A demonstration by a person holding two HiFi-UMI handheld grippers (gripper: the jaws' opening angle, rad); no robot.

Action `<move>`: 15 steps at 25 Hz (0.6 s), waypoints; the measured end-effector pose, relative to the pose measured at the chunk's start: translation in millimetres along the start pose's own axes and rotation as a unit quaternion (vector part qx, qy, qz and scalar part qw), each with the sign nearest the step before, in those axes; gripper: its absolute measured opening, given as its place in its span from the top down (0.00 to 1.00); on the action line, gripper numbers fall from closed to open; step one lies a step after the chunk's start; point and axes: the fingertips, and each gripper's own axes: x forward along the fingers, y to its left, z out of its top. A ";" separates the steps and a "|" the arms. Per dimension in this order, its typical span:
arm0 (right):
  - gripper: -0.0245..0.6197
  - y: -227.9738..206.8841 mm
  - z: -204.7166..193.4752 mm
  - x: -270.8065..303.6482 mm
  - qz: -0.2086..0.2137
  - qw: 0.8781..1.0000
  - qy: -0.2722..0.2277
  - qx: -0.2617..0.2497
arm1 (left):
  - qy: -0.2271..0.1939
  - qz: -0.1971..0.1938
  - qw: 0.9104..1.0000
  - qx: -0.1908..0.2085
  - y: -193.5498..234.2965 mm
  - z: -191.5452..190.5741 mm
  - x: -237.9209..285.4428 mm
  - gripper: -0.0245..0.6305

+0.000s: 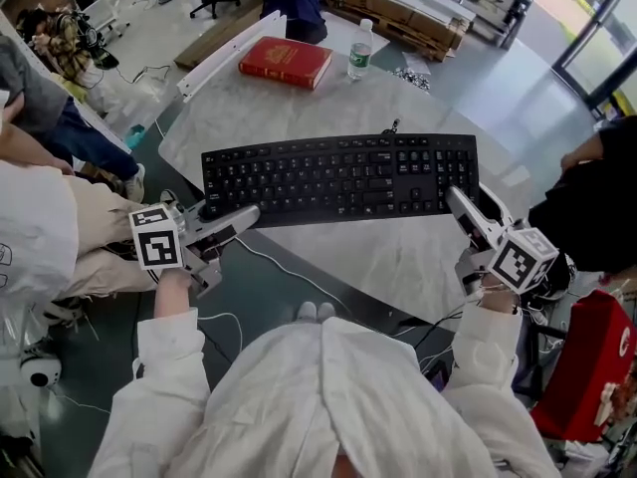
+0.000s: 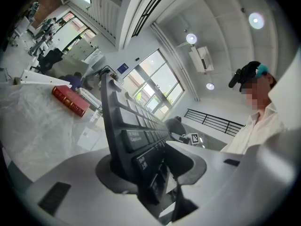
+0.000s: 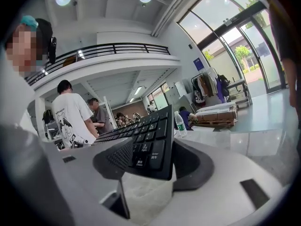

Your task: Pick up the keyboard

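1. We hold the black keyboard by its two short ends, one gripper at each, over the middle of the marble-topped table
2. Our left gripper has its jaws partly apart and clamped on the keyboard's left end, by the shift and caps-lock keys
3. Our right gripper has its jaws closed on the right end, at the number pad's near corner by the enter key
4. A red book lies at the table's far edge; a water bottle stands upright just beside it, on the right in the head view
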 end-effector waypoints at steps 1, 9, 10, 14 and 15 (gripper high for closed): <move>0.54 0.7 -1.0 -6.3 0.001 1.000 -0.005 -0.004 | -0.002 -0.001 1.000 0.005 -4.8 -3.3 0.6 0.70; 0.54 5.2 -4.2 -40.3 0.007 0.999 -0.039 -0.021 | -0.012 -0.007 0.999 0.042 -33.0 -16.4 3.9 0.70; 0.54 6.9 -4.7 -41.1 0.007 0.999 -0.042 -0.022 | -0.013 -0.007 0.999 0.047 -34.1 -15.7 2.2 0.70; 0.54 11.7 -7.2 -46.7 0.008 0.998 -0.052 -0.021 | -0.013 -0.008 0.998 0.056 -37.9 -16.2 -0.7 0.70; 0.54 12.7 -6.8 -47.8 0.007 0.998 -0.054 -0.020 | -0.013 -0.008 0.998 0.056 -38.6 -15.9 -1.0 0.70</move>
